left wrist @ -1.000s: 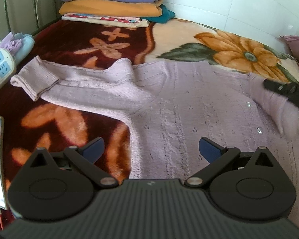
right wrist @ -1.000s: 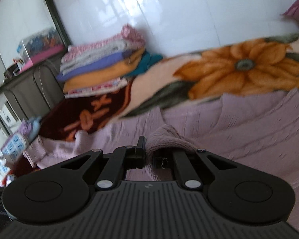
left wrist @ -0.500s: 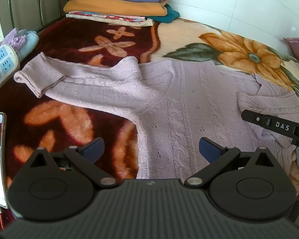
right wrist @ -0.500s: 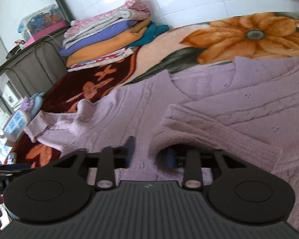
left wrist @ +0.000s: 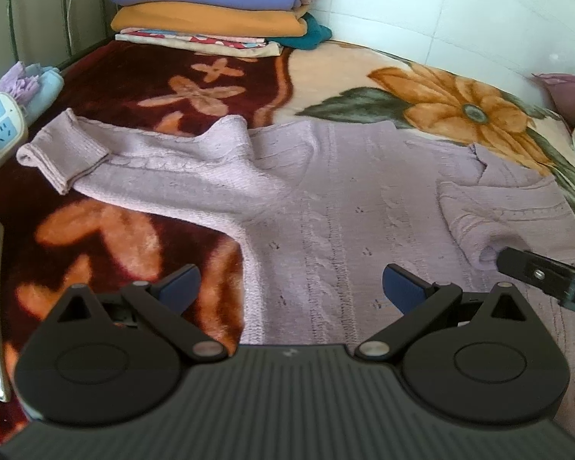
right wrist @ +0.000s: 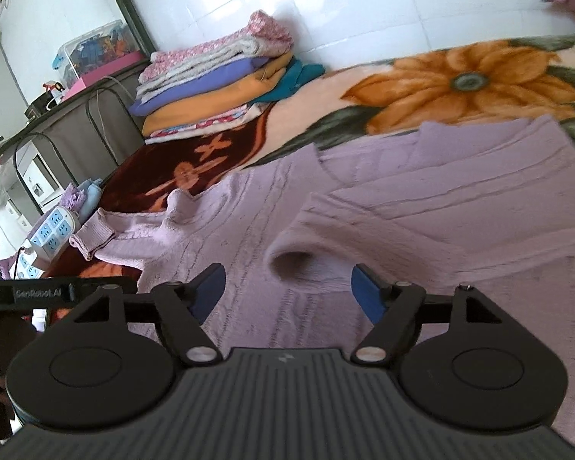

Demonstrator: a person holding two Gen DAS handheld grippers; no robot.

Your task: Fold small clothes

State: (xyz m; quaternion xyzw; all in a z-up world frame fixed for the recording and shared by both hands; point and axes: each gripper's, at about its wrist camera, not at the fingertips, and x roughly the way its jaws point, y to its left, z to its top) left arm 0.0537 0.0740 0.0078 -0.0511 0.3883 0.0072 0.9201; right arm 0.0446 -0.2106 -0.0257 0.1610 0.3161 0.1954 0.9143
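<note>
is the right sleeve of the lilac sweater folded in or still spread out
Folded in: the right sleeve lies across the sweater body, cuff opening facing the camera. The left sleeve stretches out over the blanket.

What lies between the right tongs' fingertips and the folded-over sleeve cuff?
Only the lilac sweater's knit body; the opening right tongs face the cuff, right wrist view.

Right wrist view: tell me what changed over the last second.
The right gripper let go of the lilac knitted sweater's sleeve cuff it had pinched; its jaws are opening, and the cuff now lies folded across the sweater's body. The left gripper stayed open and still; the other sleeve stays spread out.
</note>
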